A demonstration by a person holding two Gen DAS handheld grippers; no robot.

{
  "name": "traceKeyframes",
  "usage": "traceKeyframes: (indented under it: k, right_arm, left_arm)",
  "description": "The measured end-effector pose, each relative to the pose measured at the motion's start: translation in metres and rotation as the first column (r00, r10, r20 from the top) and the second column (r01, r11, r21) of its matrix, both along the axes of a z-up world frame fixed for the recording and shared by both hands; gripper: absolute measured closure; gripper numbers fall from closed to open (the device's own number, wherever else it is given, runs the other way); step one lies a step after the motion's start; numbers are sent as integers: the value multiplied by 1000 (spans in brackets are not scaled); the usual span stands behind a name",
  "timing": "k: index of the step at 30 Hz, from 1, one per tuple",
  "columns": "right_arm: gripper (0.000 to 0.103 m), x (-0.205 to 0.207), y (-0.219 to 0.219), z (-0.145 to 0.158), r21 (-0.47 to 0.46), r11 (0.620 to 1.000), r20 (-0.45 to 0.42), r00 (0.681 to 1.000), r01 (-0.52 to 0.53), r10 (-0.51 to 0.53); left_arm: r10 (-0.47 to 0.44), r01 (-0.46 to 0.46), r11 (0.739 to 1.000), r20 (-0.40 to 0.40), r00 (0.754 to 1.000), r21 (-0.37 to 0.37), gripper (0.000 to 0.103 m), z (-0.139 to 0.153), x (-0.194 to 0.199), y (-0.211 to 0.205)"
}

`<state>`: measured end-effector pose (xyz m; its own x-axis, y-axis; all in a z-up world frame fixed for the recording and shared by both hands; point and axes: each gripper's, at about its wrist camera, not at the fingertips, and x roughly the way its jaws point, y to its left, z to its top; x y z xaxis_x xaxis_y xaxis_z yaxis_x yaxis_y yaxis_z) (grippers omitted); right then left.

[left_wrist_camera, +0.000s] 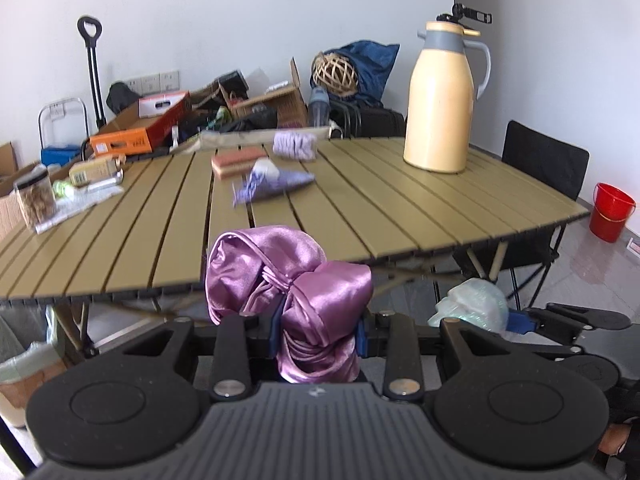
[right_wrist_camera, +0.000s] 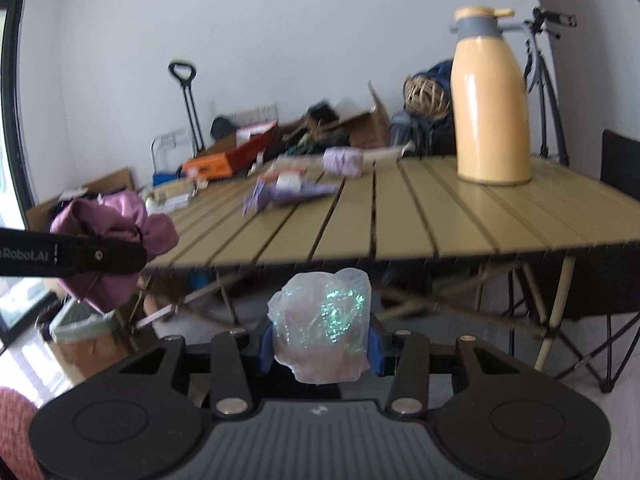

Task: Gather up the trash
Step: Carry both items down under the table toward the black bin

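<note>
Two soft bundles are in hand, one per claw, both held in the air just off the near edge of the slatted desk [left_wrist_camera: 400, 200]. The left claw [left_wrist_camera: 318, 330] is clamped hard on a wad of purple satin cloth [left_wrist_camera: 288, 280]; its blue pads are almost buried in the folds. The right claw [right_wrist_camera: 320, 344] is closed on a crumpled clear plastic bag [right_wrist_camera: 324, 320] that glints green, with the pads pressing its sides.

Both should handle as very light and fully limp. The satin looks slippery, so a pinch through the thick knotted middle, where it is gripped now, seems safer than a pinch on a loose fold, which could slide out. The plastic bag would crush to almost nothing and probably springs back a little; a grip across its bulk seems right, since a single thin edge could tear or slip. Neither looks fragile, so a firm squeeze should do no harm.

Left on the desk, a lilac wrapper [left_wrist_camera: 272, 186] with a white scrap on it lies near the middle, a lilac ribbed bundle [left_wrist_camera: 294, 146] sits at the far edge, and a tall yellow thermos [left_wrist_camera: 440, 100] stands to the right. A lined bin [left_wrist_camera: 24, 372] is on the floor to the left under the desk, the likely place for the trash.

As for writing, the side of the left claw in the right wrist view reads "Robot.AI" [right_wrist_camera: 26, 256], its start cut off. The orange box [left_wrist_camera: 136, 138] behind the desk carries print too blurred to read.
</note>
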<state>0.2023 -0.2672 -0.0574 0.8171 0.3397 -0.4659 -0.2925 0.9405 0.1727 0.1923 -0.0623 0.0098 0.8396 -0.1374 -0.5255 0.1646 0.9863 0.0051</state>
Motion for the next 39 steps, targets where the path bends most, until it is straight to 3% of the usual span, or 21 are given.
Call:
traceKeyframes:
  k: [10, 19, 26, 39]
  right_arm:
    - [60, -15, 25, -45, -93, 993, -160, 985, -77, 62]
    - [60, -9, 36, -71, -143, 985, -283, 958, -97, 54]
    - [60, 6, 43, -90, -159, 981, -364, 930, -107, 42]
    - [60, 42, 78, -102, -171, 969, -420, 903, -178, 91]
  left_arm:
    - [42, -44, 999, -136, 990, -12, 70, -57, -4, 27]
    - [110, -119, 993, -262, 959, -18, 70, -106, 4, 58]
    - [156, -169, 986, -330, 931, -11, 70, -127, 15, 82]
    - [230, -247, 969, -389, 892, 7, 70, -150, 42, 119]
